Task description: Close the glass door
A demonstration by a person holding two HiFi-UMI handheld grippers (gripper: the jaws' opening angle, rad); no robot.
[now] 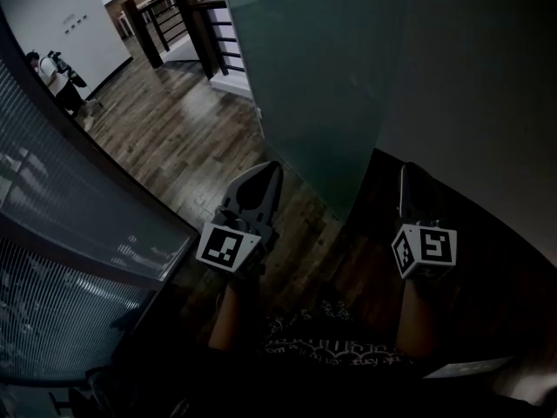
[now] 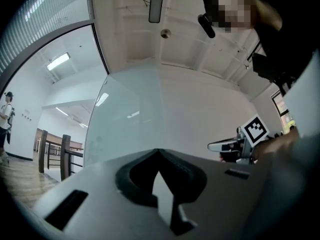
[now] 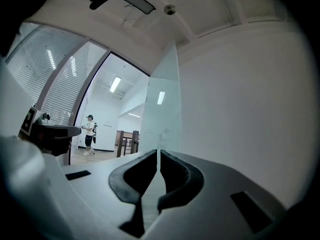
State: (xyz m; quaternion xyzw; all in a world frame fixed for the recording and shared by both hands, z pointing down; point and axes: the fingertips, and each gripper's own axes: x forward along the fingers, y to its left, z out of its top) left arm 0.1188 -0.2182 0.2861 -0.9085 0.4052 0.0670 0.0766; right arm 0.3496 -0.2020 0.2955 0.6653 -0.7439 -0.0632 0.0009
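Observation:
The frosted glass door stands swung open ahead, its lower near edge coming down close to the floor between my two grippers. My left gripper is held low in front of the door's face, its jaws shut with nothing in them. My right gripper hangs to the right of the door's edge, near the wall, with its jaws closed to a thin slit and nothing held. In the left gripper view the door fills the middle beyond the left gripper. In the right gripper view the door's edge rises straight above the right gripper.
A white wall runs along the right. A curved glass partition with blinds bounds the left. Wooden floor leads through the doorway to a dark railing. A person stands far off at the left.

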